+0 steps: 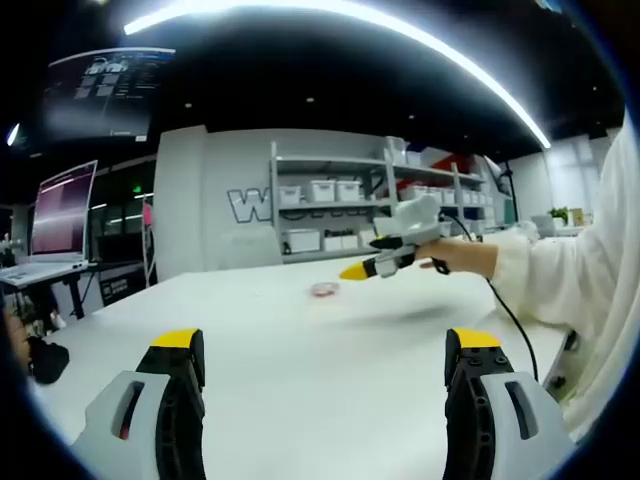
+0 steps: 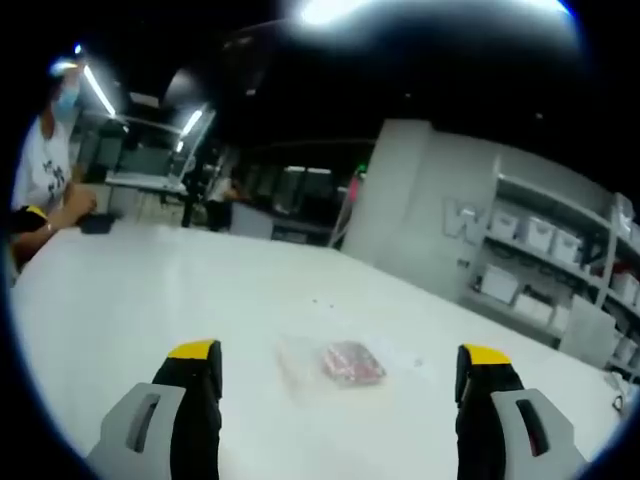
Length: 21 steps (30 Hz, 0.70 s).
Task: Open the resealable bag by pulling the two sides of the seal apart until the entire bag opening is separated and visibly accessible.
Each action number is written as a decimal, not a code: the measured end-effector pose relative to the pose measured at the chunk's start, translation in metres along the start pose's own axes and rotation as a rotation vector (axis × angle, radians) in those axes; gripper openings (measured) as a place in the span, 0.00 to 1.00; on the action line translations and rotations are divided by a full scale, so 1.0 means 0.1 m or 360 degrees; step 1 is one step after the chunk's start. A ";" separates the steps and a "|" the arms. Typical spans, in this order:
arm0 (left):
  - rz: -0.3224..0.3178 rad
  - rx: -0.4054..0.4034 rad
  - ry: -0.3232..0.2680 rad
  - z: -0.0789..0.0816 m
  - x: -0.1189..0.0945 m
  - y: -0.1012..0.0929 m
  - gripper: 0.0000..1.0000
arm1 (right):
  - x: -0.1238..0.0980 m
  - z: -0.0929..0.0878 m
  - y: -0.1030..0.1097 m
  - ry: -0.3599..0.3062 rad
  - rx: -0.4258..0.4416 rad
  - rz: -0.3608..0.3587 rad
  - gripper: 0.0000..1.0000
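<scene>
Bag: one, lying flat on the white bench in the left gripper view, small and far off, with something pink inside. The left hand-held gripper hangs above the bench with its two yellow-tipped jaws spread wide and nothing between them. The right hand-held gripper comes in from the right, held by a hand in a white sleeve, its tips just beside the bag; whether they are apart cannot be told here. One monitor stands at the left, one shelf rack of white bins behind.

In the right gripper view the one bag, clear with a pink item inside, lies on the bench between and just beyond the two jaws. That hand-held gripper is released, jaws wide apart, not touching the bag. One person sits at the far left edge.
</scene>
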<state>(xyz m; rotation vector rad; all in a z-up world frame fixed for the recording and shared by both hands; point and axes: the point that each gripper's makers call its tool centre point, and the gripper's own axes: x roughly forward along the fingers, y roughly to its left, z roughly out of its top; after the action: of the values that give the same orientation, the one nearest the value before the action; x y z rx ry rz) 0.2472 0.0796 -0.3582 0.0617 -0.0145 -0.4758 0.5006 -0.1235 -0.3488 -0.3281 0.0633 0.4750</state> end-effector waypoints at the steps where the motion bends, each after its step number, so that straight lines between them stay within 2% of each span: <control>1: -0.0002 -0.0001 -0.0001 0.00 0.00 -0.01 0.99 | -0.02 0.01 0.00 -0.0004 0.0007 0.0000 0.98; 7: -0.0025 0.0001 -0.0012 0.03 0.02 -0.06 0.99 | -0.12 0.06 0.00 -0.0044 0.0012 -0.0009 0.98; 21: -0.0028 -0.0007 -0.0020 0.04 -0.03 -0.09 0.99 | -0.39 -0.05 0.09 -0.0032 0.0047 -0.0002 0.98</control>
<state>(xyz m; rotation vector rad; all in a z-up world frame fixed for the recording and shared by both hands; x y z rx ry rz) 0.2405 0.0728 -0.3547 0.0543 -0.0253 -0.4938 0.4624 -0.1347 -0.3509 -0.2946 0.0502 0.4758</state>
